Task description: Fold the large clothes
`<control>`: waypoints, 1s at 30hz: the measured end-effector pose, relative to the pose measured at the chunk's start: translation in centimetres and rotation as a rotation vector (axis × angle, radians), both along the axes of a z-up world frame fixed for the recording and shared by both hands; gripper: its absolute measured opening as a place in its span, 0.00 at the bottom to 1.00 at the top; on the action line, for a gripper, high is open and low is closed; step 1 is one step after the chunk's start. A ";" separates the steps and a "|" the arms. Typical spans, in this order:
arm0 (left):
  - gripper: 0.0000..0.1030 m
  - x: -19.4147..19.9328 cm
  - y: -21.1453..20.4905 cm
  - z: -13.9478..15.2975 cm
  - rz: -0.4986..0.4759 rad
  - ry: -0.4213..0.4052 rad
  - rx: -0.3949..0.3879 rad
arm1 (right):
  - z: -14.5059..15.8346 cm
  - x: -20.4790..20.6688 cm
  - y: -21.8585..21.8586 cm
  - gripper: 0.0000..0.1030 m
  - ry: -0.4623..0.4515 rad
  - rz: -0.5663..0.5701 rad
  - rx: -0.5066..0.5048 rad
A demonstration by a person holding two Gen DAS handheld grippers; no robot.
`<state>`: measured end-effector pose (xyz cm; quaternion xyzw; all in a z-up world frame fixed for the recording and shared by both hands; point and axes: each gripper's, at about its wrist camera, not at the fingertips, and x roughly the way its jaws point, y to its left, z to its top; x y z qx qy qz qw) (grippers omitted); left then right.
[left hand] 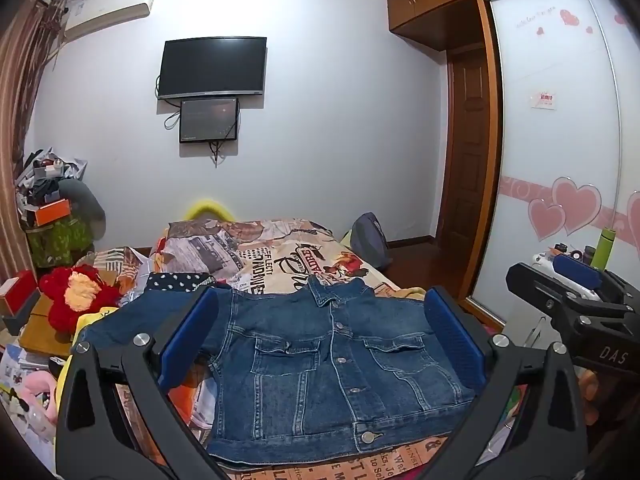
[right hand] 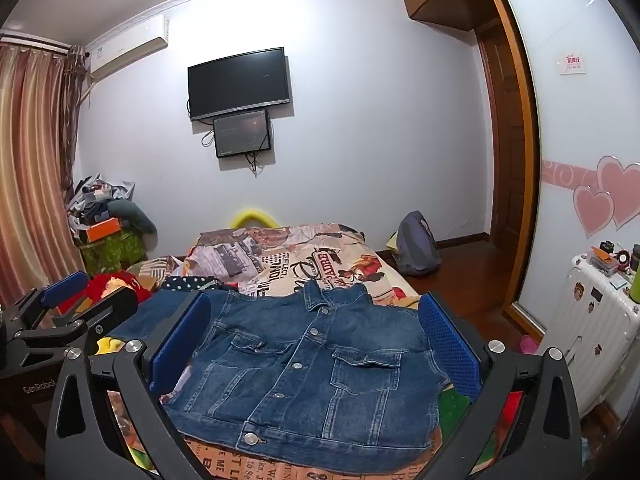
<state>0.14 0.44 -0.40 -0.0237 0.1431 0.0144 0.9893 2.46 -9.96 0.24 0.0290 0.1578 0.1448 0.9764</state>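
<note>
A blue denim jacket [left hand: 328, 364] lies buttoned, front up and flat on the bed, collar away from me; it also shows in the right wrist view [right hand: 308, 372]. Its left sleeve stretches out to the left [left hand: 132, 324]. My left gripper [left hand: 320, 336] is open and empty, held above the jacket's near half. My right gripper [right hand: 316, 340] is open and empty, also above the jacket. The right gripper shows at the right edge of the left wrist view [left hand: 576, 300], and the left gripper at the left edge of the right wrist view [right hand: 76, 300].
The bed has a printed cover [left hand: 280, 256]. A red plush toy [left hand: 76, 296] and clutter lie left of the bed. A backpack [right hand: 416, 244] sits on the floor by the wall. A white suitcase [right hand: 596, 320] stands at the right by the wardrobe.
</note>
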 end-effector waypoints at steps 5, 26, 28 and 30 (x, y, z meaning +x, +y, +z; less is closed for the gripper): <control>1.00 -0.1 0.3 0.0 -0.004 0.000 -0.001 | 0.0 0.0 0.0 1.00 0.000 0.001 0.001; 1.00 0.5 0.2 -0.3 0.009 0.011 -0.006 | 0.3 0.3 0.4 1.00 0.003 0.004 -0.003; 1.00 0.6 0.2 -0.3 0.009 0.013 -0.008 | 0.1 0.3 0.7 1.00 0.003 0.007 -0.006; 1.00 0.6 0.3 -0.2 0.011 0.013 -0.008 | 0.0 0.3 0.8 1.00 0.001 0.008 -0.006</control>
